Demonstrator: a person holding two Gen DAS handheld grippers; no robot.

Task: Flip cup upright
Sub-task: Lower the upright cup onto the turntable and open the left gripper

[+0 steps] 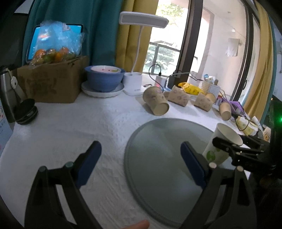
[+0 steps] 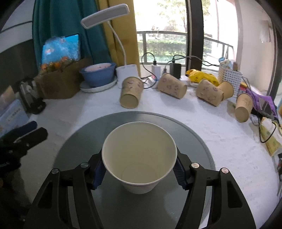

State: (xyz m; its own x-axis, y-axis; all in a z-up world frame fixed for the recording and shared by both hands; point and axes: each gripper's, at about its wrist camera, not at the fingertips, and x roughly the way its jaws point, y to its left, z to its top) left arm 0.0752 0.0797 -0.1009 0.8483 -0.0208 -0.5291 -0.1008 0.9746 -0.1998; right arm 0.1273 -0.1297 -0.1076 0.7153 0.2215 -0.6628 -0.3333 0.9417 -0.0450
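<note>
Now | right gripper [image 2: 139,173] pinching white paper cup [image 2: 139,158] mouth-up over grey round tray [image 2: 193,141], probably for setting down | left gripper [image 1: 141,158] spread, empty, clear of it

The paper cup [image 2: 139,158] is plain white inside, and the left wrist view shows green leaf-like marks on its white wall [image 1: 215,153]; the pads [image 2: 97,173] pressed to it are dark blue on black gripper arms. The round mat [image 1: 158,158] is grey-green with a paler grey rim, on a white embossed tablecloth [image 1: 70,123]. The tipped cups [image 2: 131,92] are tan kraft with faint printed doodles. A blue bowl [image 2: 97,74] sits on a white plate; the desk lamp [image 2: 105,15] is white; the curtains are teal and mustard yellow
</note>
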